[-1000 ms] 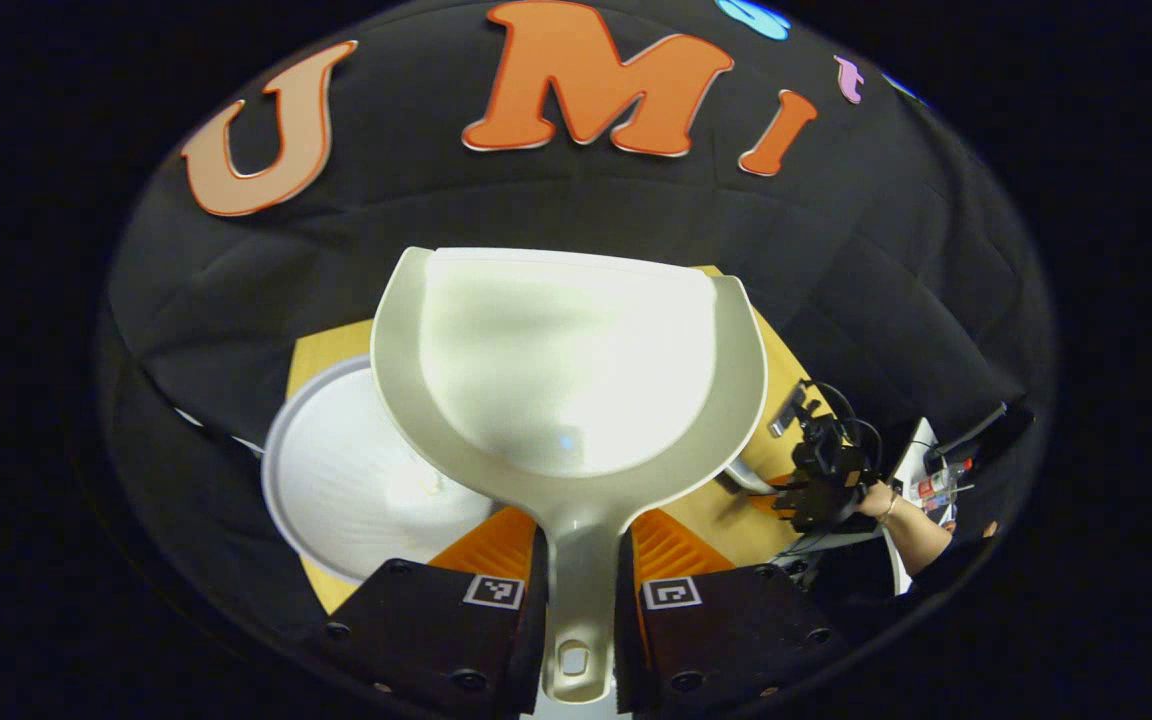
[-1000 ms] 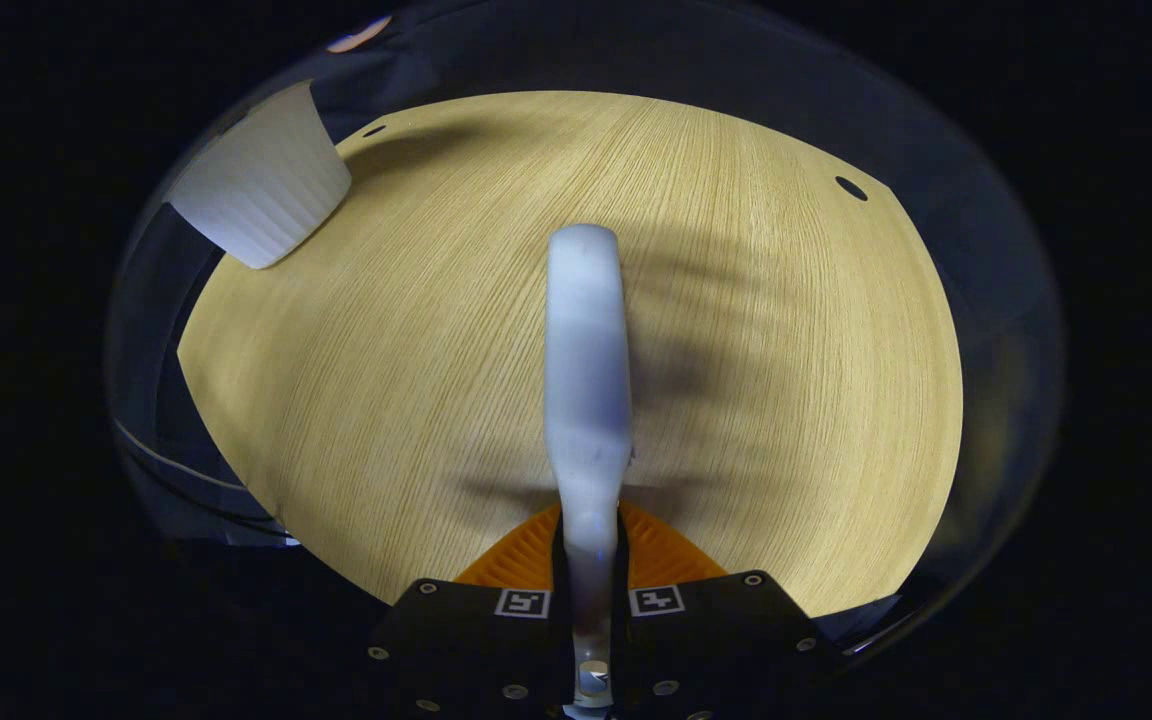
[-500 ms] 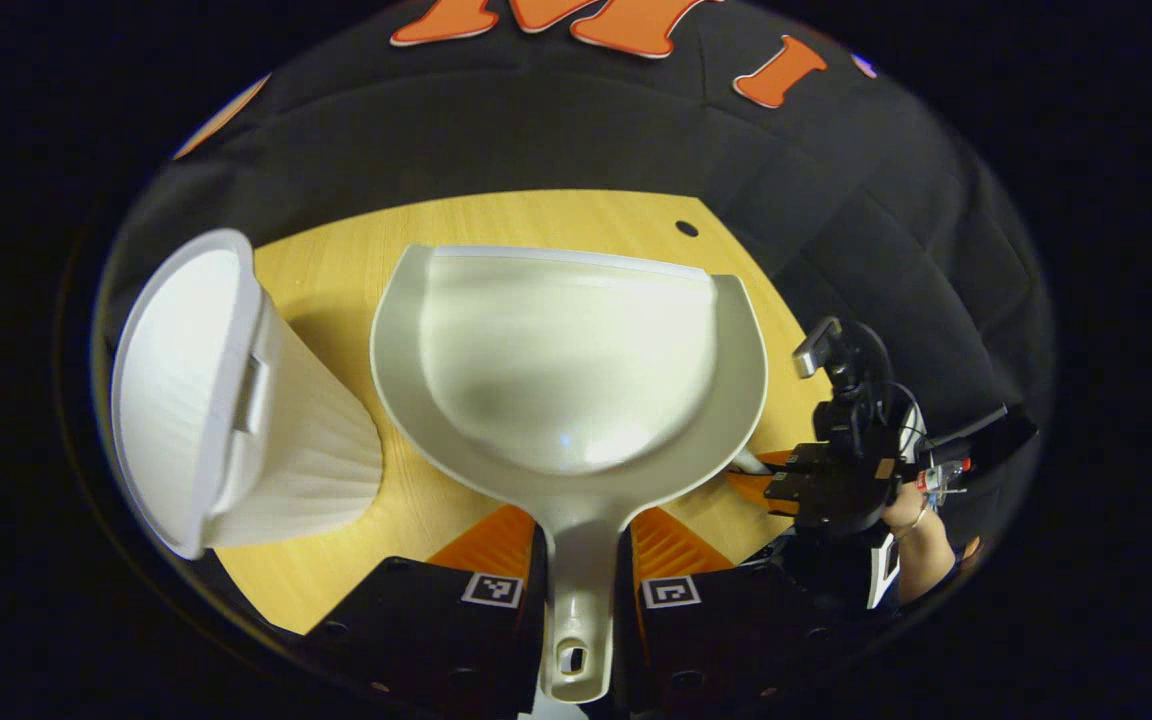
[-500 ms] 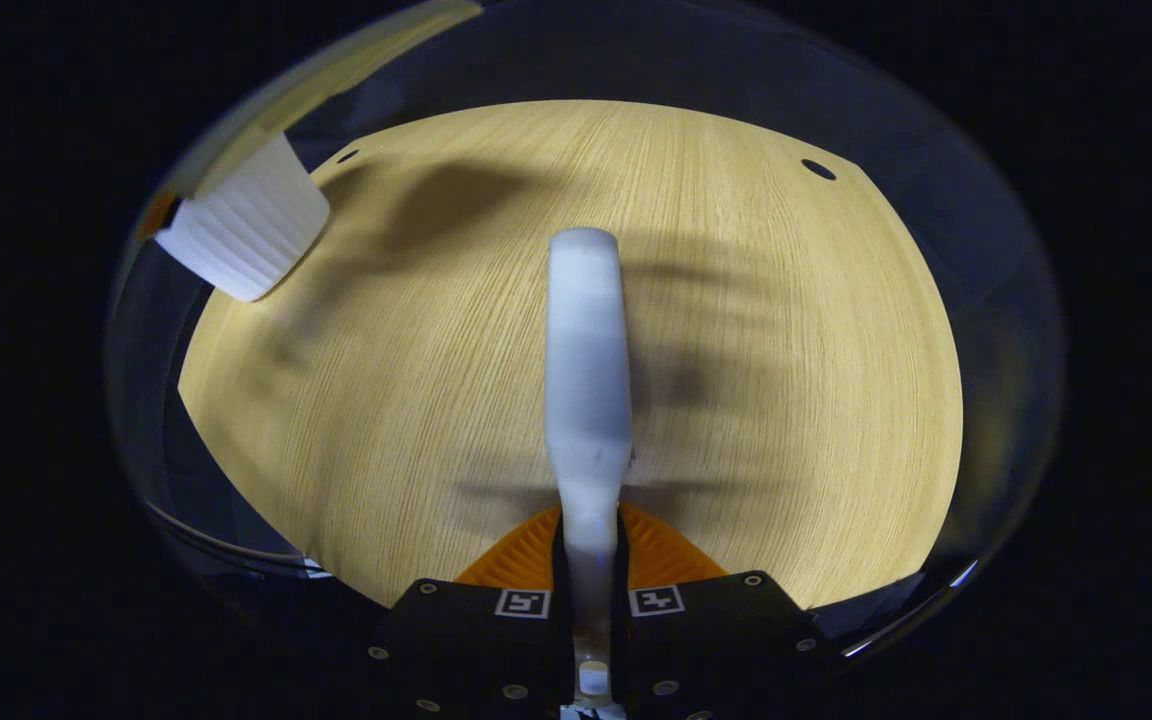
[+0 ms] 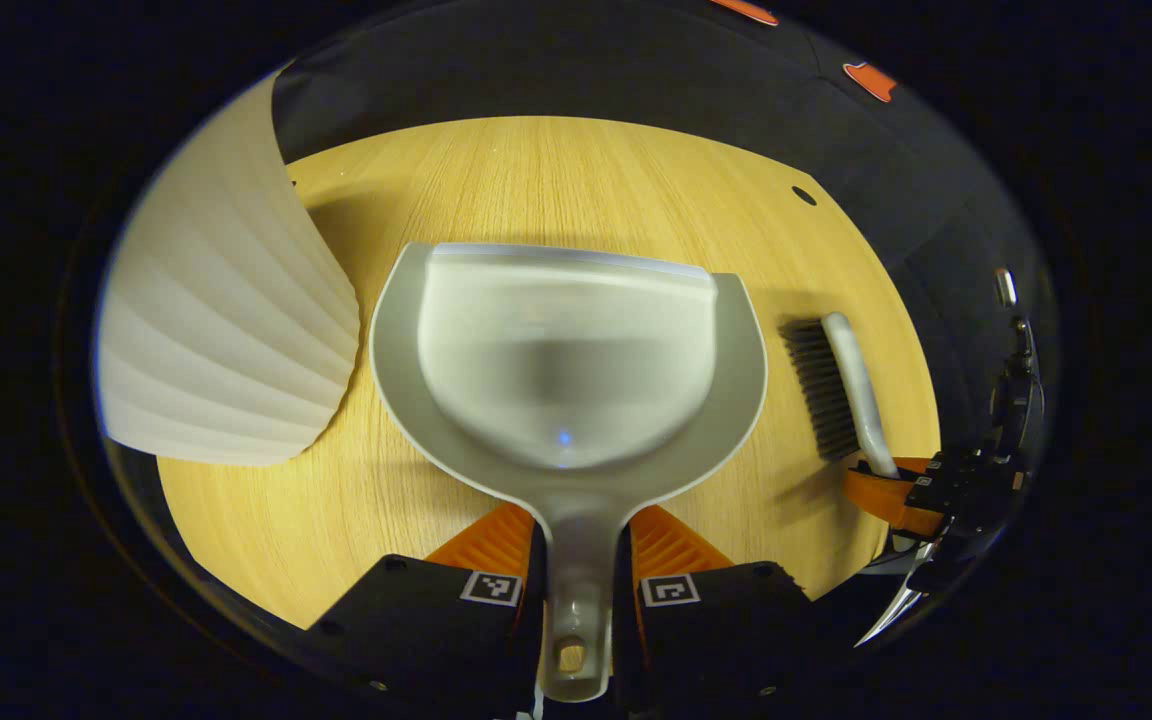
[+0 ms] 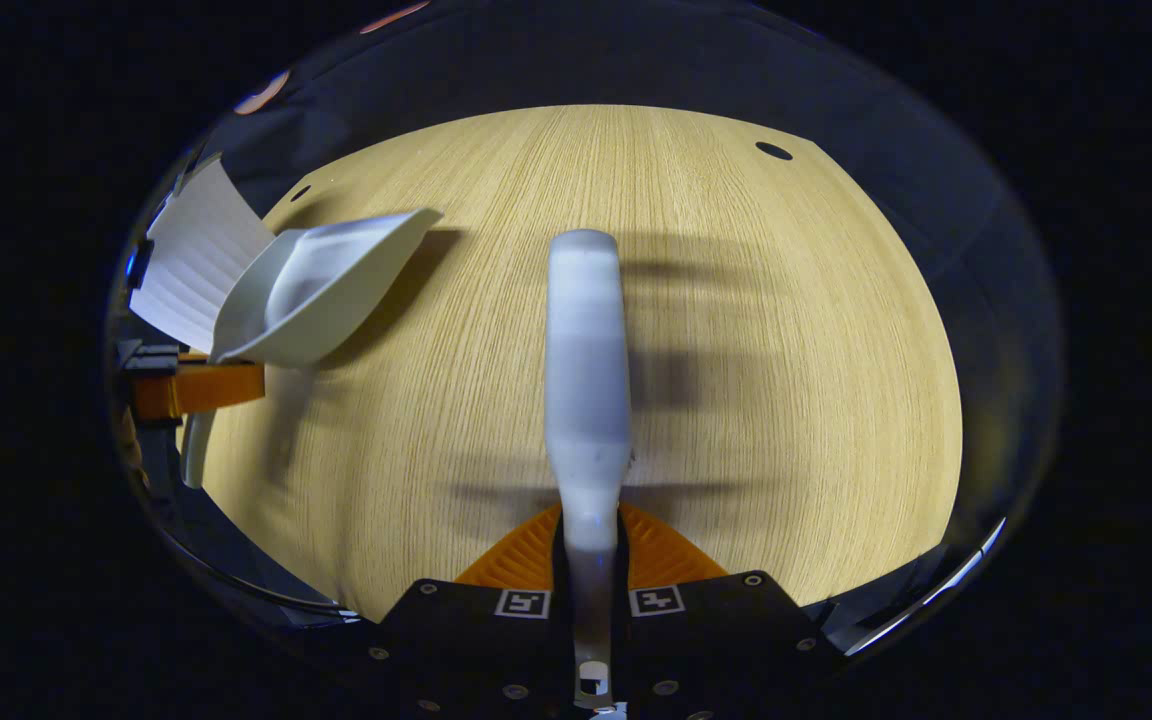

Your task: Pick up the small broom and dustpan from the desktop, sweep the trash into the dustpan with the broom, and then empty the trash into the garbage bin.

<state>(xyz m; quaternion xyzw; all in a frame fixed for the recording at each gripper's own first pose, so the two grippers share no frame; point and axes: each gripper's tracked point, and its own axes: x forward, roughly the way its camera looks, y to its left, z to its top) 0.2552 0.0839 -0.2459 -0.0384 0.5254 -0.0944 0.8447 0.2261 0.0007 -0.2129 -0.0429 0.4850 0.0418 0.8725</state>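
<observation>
The dustpan [image 5: 566, 360] hangs over the wooden table [image 5: 536, 170], its handle clamped in the left tool [image 5: 581, 560], just beside the ribbed white garbage bin [image 5: 226, 340]. The right tool [image 6: 591, 585] is closed on the small broom [image 6: 588, 370], bristles hidden, above the table

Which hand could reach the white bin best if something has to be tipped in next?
Left. The left gripper is shut on the dustpan handle, and the garbage bin stands right beside the pan. The right gripper holds the broom, farther from the bin. The pan looks empty, though.
</observation>
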